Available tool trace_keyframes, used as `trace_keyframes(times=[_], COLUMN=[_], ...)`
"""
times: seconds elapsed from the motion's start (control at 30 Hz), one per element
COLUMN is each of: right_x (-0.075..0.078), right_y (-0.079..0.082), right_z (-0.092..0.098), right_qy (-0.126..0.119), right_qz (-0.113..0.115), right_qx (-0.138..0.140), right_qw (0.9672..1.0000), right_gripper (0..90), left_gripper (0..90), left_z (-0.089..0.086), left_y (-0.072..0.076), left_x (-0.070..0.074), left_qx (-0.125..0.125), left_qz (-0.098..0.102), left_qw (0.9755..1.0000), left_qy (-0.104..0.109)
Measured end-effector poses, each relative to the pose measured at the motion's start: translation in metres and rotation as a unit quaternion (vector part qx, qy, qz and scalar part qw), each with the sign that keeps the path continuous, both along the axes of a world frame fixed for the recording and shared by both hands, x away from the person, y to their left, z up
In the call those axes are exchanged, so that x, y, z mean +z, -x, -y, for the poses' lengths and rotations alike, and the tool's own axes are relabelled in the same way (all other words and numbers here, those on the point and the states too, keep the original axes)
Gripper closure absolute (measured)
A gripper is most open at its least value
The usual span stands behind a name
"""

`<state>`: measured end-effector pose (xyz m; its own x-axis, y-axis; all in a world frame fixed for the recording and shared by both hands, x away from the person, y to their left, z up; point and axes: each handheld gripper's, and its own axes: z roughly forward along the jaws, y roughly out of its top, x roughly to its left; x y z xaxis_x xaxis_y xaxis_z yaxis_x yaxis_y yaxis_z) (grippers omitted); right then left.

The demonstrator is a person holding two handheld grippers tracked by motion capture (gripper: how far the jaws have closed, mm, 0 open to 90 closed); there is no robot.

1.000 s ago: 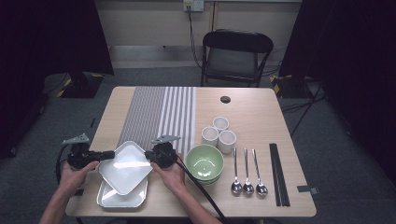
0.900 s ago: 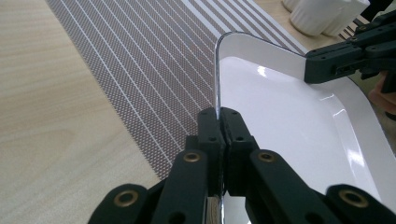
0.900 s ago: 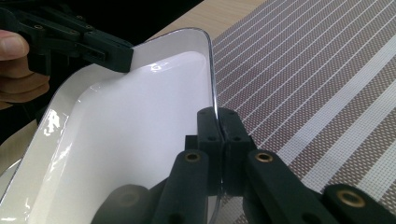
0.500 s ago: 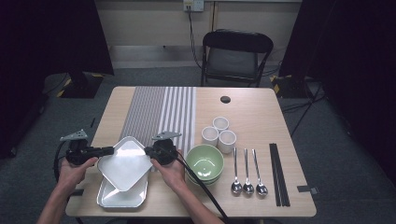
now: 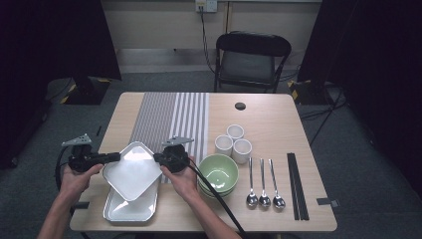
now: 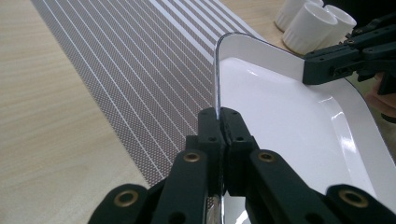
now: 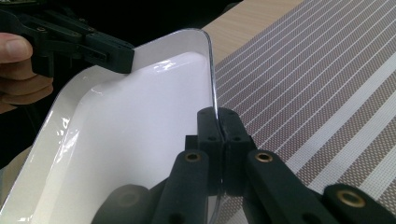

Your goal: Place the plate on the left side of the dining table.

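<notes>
A white square plate (image 5: 132,172) hangs tilted just above a second white plate (image 5: 130,210) that lies at the table's near left. My left gripper (image 5: 117,157) is shut on its left rim and my right gripper (image 5: 157,158) on its right rim. In the left gripper view the jaws pinch the thin rim (image 6: 218,114), the plate (image 6: 289,121) spreads to the right, and the other gripper (image 6: 336,60) bites the far edge. In the right gripper view my gripper (image 7: 217,116) clamps the plate (image 7: 135,140), with the left gripper (image 7: 107,49) and a hand beyond.
A striped runner (image 5: 171,119) lies past the plates. Stacked green bowls (image 5: 219,173) sit right beside my right hand. Three white cups (image 5: 234,142), three spoons (image 5: 263,185) and black chopsticks (image 5: 296,186) lie farther right. A chair (image 5: 251,59) stands behind the table.
Both grippers and the held plate have shifted slightly toward the far side, so more of the lower plate shows. The grips are unchanged.
</notes>
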<state>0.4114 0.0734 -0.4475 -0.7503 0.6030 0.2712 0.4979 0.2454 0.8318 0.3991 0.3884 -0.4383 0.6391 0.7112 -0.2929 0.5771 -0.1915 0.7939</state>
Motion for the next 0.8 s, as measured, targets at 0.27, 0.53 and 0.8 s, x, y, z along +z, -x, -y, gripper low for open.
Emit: trace_keyframes(times=[0.27,0.53,0.8], right_x=[0.008,0.020,0.033], right_y=[-0.003,-0.007,-0.009], right_z=[-0.001,-0.001,0.001], right_qy=[-0.002,-0.008,-0.005], right_qz=[0.007,0.013,0.025], right_qx=[0.000,-0.004,-0.006], right_qw=[1.0000,0.9999,0.9997], right_gripper=[88.9,89.0,89.0], left_gripper=[88.4,88.4,88.5], left_z=[-0.001,-0.001,0.001], left_y=[-0.003,-0.009,-0.012], left_x=[0.010,0.024,0.035], left_qx=[-0.003,-0.005,-0.006], left_qz=[0.005,0.012,0.017], left_qw=[1.0000,0.9999,0.9998], left_qy=[-0.004,-0.004,-0.005])
